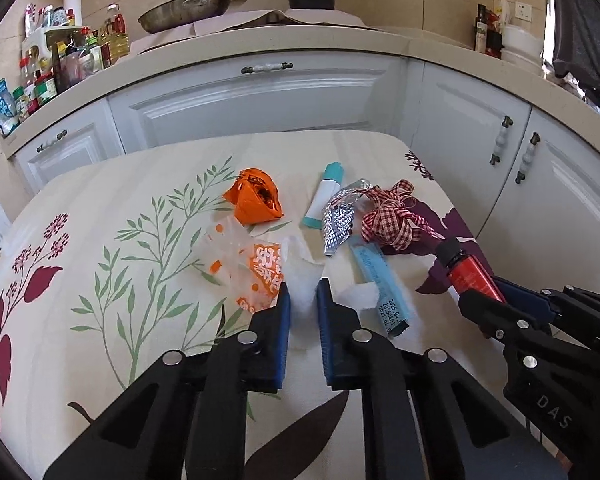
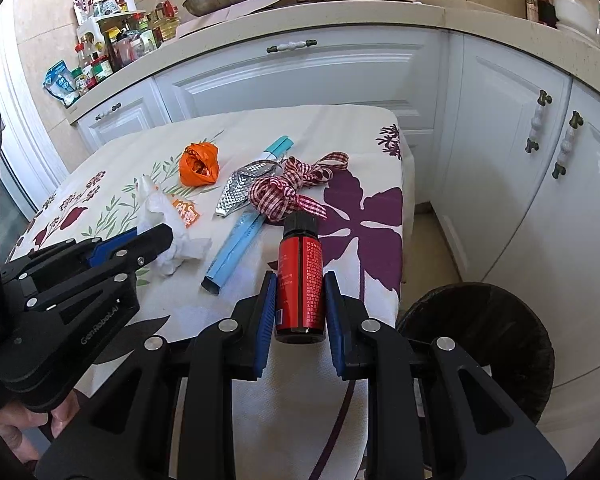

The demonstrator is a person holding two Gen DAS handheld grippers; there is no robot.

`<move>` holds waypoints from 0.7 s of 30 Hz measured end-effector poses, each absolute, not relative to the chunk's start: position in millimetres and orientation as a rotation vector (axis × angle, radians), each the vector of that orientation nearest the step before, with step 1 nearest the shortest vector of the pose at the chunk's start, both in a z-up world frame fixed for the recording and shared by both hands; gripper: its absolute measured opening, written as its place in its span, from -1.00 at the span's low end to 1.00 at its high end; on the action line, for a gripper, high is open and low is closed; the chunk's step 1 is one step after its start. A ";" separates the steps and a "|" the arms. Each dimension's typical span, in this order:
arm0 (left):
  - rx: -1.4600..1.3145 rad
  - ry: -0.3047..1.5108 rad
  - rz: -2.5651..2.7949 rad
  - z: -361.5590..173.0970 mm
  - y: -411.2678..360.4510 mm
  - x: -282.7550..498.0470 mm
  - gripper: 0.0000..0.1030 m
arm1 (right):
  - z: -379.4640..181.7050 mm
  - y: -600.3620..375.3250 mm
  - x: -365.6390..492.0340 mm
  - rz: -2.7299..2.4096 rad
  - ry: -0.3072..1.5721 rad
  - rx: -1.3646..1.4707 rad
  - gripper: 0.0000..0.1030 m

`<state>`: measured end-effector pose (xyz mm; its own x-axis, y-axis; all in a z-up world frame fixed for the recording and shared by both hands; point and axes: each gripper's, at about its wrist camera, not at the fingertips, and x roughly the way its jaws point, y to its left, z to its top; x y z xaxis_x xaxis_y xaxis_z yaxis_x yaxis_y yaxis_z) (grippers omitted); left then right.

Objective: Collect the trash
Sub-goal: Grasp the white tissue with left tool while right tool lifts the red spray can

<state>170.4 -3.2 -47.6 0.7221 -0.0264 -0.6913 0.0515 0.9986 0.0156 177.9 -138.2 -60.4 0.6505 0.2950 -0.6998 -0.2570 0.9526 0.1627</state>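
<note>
Trash in hand: red bottle, clamped between the blue pads of the right gripper, long axis running forward along the fingers, cap away from the tool. Left gripper is closed on white tissue, with the printed orange wrapper just left of its tips. Black bin sits low to the right of the right gripper, below the table edge, so the right hand is nearer. Judgement: swing right and downward.

Two near wrist views, both facing table litter
</note>
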 end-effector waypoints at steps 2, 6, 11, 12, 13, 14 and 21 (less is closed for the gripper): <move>0.022 0.757 -0.045 -46.6 -0.7 168.9 -0.76 | -59.1 -138.3 175.8 0.314 0.793 0.051 -0.55; 0.018 0.743 -0.040 -43.8 2.3 163.7 -0.77 | -55.8 -137.6 170.2 0.323 0.772 0.051 -0.55; 0.006 0.707 -0.025 -35.6 7.5 154.8 -0.78 | -47.3 -133.2 159.4 0.337 0.716 0.049 -0.55; 0.008 0.698 -0.022 -33.7 8.2 152.8 -0.78 | -46.0 -132.7 157.5 0.337 0.707 0.048 -0.55; 0.010 0.683 -0.019 -30.5 8.9 149.4 -0.78 | -44.0 -132.1 154.3 0.337 0.693 0.049 -0.55; 0.011 0.671 -0.016 -28.0 9.8 146.4 -0.78 | -42.2 -132.3 153.0 0.337 0.685 0.050 -0.55; 0.012 0.595 0.006 -10.1 13.6 125.2 -0.78 | -26.3 -135.3 134.5 0.323 0.605 0.049 -0.55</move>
